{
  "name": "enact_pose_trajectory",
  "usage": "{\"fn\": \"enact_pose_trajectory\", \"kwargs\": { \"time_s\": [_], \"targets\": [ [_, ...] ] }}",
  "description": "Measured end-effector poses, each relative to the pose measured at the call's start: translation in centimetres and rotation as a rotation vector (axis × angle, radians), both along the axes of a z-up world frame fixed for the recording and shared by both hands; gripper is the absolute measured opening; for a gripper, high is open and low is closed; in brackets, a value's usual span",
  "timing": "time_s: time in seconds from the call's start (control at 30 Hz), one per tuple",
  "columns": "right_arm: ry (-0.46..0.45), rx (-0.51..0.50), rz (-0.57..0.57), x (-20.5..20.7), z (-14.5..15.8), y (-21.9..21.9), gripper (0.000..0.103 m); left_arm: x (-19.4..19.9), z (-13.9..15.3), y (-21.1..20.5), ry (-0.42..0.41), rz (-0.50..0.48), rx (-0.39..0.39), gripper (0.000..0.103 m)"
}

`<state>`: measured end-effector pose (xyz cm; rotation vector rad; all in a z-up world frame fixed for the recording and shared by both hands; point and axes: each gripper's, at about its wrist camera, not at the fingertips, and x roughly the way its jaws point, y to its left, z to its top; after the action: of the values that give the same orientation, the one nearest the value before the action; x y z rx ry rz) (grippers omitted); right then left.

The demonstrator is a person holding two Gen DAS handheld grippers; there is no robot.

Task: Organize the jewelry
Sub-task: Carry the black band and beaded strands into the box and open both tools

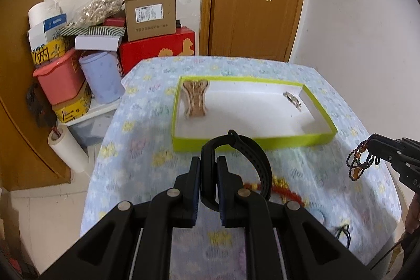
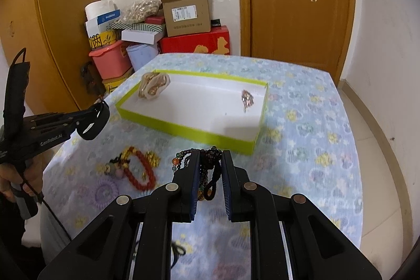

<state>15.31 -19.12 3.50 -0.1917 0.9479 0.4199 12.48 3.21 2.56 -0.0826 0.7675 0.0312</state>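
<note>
left gripper [image 1: 209, 176] squeezes a black watch band [image 1: 252, 156] up in the air, near the box | green box [image 2: 183, 129] on the flowery table [image 2: 302, 143] has a beige jewelry holder [image 2: 153, 85] and a sparkly clip [image 2: 247, 97] inside | red bead bracelet [image 2: 143, 171] lies on the table | right gripper [image 2: 209, 173] squeezes a dark bead necklace [image 2: 207, 162], lifted

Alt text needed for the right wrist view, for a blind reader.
The right claw grips a dark beaded bracelet above a floral tablecloth, facing a lime-edged white tray. At left, the left claw holds a black wristband; a red bead bracelet lies below.
</note>
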Motion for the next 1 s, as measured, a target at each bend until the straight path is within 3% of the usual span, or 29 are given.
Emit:
{"fn": "enact_pose_trajectory", "kwargs": {
  "time_s": [0.47,1.0],
  "targets": [
    [-0.037,0.004,0.01,5.9,-0.1,1.4,0.016,6.6,0.0,1.1,0.0,-0.01,0.021,0.012],
    [0.04,-0.022,-0.012,11.1,-4.6,1.6,0.016,10.5,-4.1,1.7,0.098,-0.02,0.031,0.013]
  ]
}}
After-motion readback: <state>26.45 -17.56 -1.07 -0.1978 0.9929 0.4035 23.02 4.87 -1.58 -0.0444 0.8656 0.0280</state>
